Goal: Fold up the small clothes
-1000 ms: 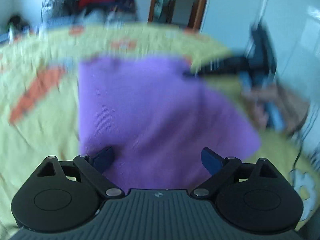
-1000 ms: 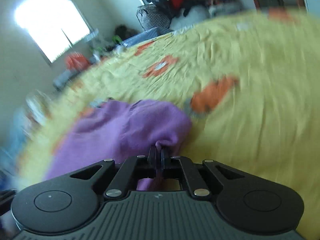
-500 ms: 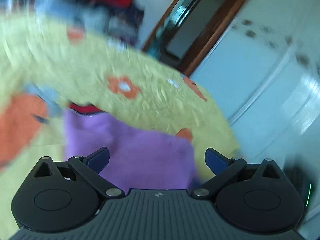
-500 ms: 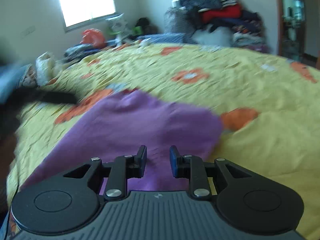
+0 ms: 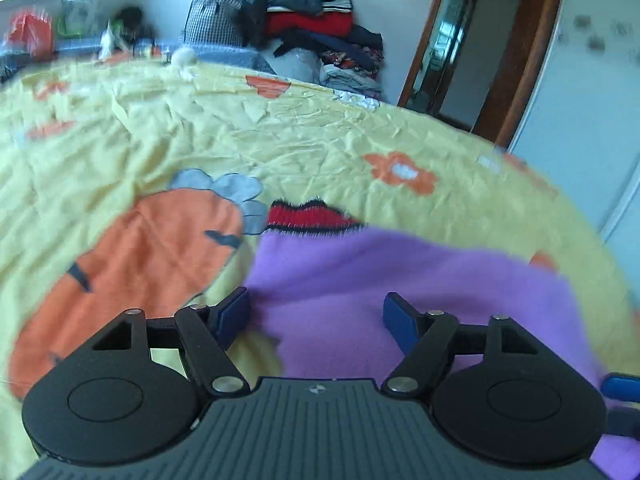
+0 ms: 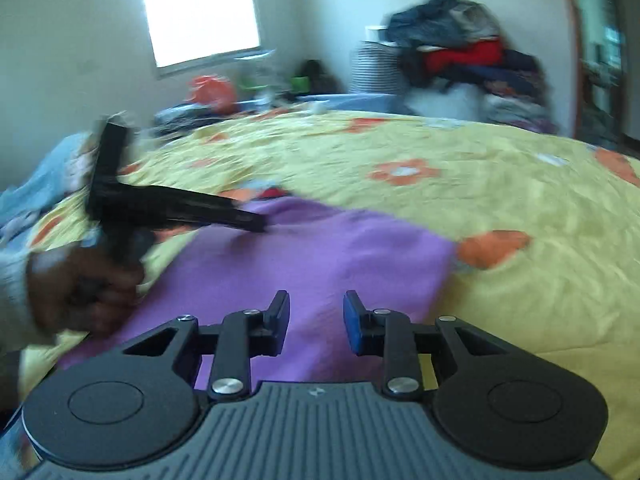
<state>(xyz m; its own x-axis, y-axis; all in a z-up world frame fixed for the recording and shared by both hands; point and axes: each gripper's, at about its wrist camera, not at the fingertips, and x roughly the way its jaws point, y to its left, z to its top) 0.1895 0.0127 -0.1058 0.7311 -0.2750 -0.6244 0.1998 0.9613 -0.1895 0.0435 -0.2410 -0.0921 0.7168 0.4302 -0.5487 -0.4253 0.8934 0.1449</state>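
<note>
A purple knit garment lies folded flat on the yellow bedspread, with a red and black trim at its far edge. My left gripper is open and empty, low over the garment's near left part. My right gripper is open and empty above the garment near its front edge. The left gripper also shows in the right wrist view, held by a hand at the garment's left side.
The bedspread has orange flower and carrot prints. A heap of clothes and bags stands beyond the far edge of the bed. A wooden door frame is at the right, a window at the back.
My right gripper let go of the purple garment's corner and opened wider. The garment now lies flat. My left gripper swung left and lower along the garment, still open.
</note>
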